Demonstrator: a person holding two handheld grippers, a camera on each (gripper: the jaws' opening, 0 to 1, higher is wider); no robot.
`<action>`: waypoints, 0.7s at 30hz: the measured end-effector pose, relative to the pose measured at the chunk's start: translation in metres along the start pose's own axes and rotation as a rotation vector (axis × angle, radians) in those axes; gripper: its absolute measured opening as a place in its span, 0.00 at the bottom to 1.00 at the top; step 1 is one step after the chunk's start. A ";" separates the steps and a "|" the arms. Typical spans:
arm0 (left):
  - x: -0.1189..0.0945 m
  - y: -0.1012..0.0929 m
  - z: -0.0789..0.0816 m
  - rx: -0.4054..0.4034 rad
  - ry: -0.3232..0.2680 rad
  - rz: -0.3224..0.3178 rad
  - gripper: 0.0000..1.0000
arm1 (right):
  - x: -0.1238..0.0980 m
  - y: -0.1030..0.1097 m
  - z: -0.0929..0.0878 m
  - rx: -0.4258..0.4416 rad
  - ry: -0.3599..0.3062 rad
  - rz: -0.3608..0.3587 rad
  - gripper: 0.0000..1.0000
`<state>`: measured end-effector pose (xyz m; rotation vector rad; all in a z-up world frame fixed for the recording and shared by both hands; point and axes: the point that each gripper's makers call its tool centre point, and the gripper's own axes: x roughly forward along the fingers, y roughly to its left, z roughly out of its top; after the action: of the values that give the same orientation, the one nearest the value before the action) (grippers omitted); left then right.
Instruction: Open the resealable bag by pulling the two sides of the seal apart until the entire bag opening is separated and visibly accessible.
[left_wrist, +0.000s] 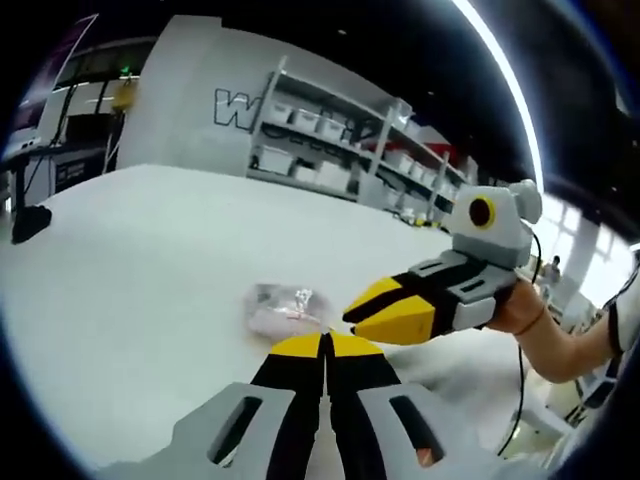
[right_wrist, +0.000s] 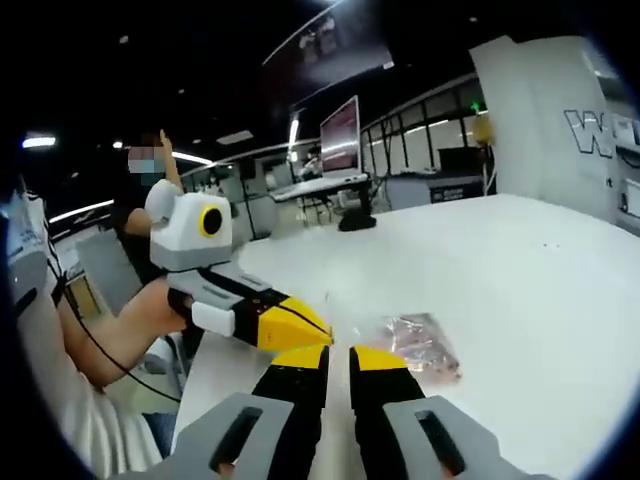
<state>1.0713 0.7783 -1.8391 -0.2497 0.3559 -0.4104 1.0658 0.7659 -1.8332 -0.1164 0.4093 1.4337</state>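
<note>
Resealable bag (left_wrist: 287, 308) lies flat on the white desk (left_wrist: 140, 260), a small clear pouch with something pinkish inside; whether its seal is parted is too blurred to tell. In the left gripper view it sits just beyond the yellow tips of the left gripper (left_wrist: 325, 345), whose jaws are pressed together with no gap and hold nothing. The right gripper (left_wrist: 372, 312) reaches in from the right of that view, held by a hand (left_wrist: 520, 305), its yellow tips close beside the bag's near right corner; whether they touch the bag I cannot tell, and its jaws look nearly together there.

In the right gripper view the bag (right_wrist: 418, 343) lies on the desk (right_wrist: 520, 270) just ahead and to the right of the right gripper (right_wrist: 339, 357), whose jaws stand with a narrow slit between them and pinch nothing. The left gripper (right_wrist: 300, 325) comes in from the left, its tips together and just beside the right gripper's tips, near the desk's left edge.

Beyond the desk's far edge stand white shelves (left_wrist: 340, 150) loaded with bins, and a monitor (right_wrist: 340, 135) on another table.
</note>
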 end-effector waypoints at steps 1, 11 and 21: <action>0.000 0.000 0.000 0.003 -0.001 0.000 0.01 | 0.000 0.001 0.000 0.002 -0.001 0.003 0.06; -0.001 -0.004 0.004 0.025 -0.016 -0.001 0.01 | 0.004 0.005 -0.002 -0.032 0.011 -0.004 0.04; -0.001 -0.005 0.003 0.084 -0.005 -0.003 0.01 | 0.003 0.003 -0.006 -0.012 0.010 -0.012 0.00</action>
<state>1.0696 0.7744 -1.8347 -0.1691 0.3329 -0.4264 1.0615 0.7670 -1.8387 -0.1356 0.4078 1.4243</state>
